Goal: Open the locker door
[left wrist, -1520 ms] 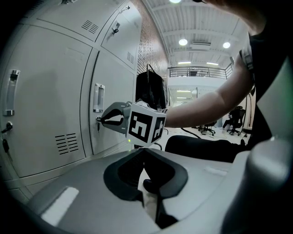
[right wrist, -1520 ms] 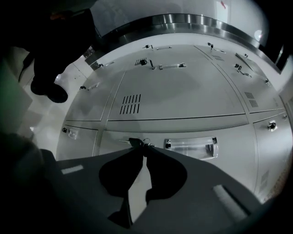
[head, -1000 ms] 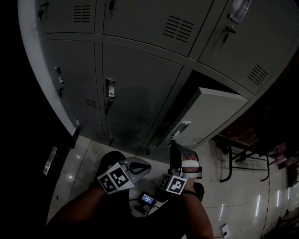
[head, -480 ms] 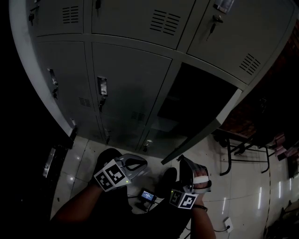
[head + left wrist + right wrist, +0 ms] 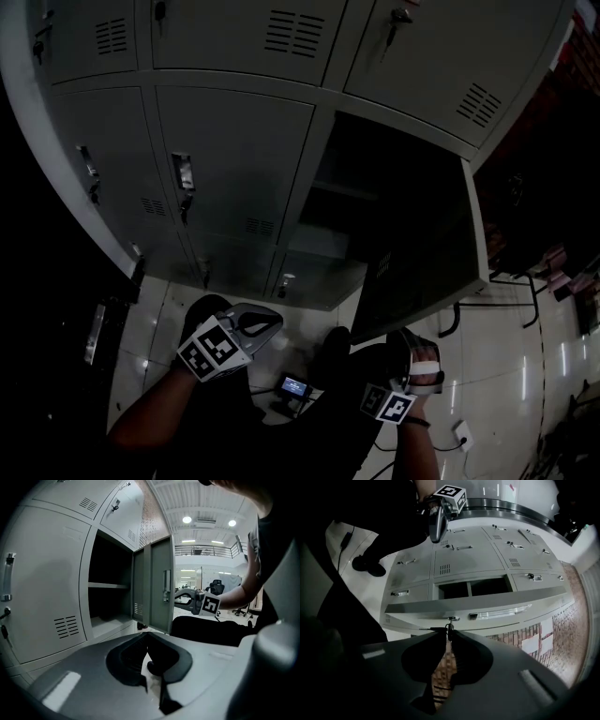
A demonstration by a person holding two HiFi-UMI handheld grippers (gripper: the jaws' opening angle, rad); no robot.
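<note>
**head view**
- lockers: one grey locker bank (image 5: 234, 159) with vented doors.
- open doors: 1. The locker door (image 5: 422, 253) stands well out at the right, with the dark compartment (image 5: 375, 178) exposed beside it.
- grippers: 2, with one marker cube (image 5: 214, 352) on each.
- left gripper (image 5: 262, 323): held low in front of the closed doors, well apart from the open door. The forearm comes up from bottom left and the tips point up-right.
- right gripper (image 5: 412, 347): just under the open door's lower edge. The forearm comes up from bottom right.
- floor: one small device (image 5: 295, 384) with a lit screen, between the arms.

**left gripper view**
- jaws: pressed together, nothing between them.
- door: 1 open (image 5: 161, 583), with one handle (image 5: 166, 587) on it.
- compartment (image 5: 110, 588): one shelf (image 5: 108, 586) inside.
- right gripper (image 5: 180, 596): tips right at the door's free edge, arm reaching in from the right.
- ceiling lights (image 5: 186, 520): 2 round ones.

**right gripper view**
- jaws: pinched on the key (image 5: 450, 620) in the door's lock, leaving only a thin slit.
- door (image 5: 440, 607): runs across the frame just past the tips, with its handle (image 5: 501, 612) beside the key.
- left gripper (image 5: 435, 534): at the top of the frame, tips pointing down.
</note>
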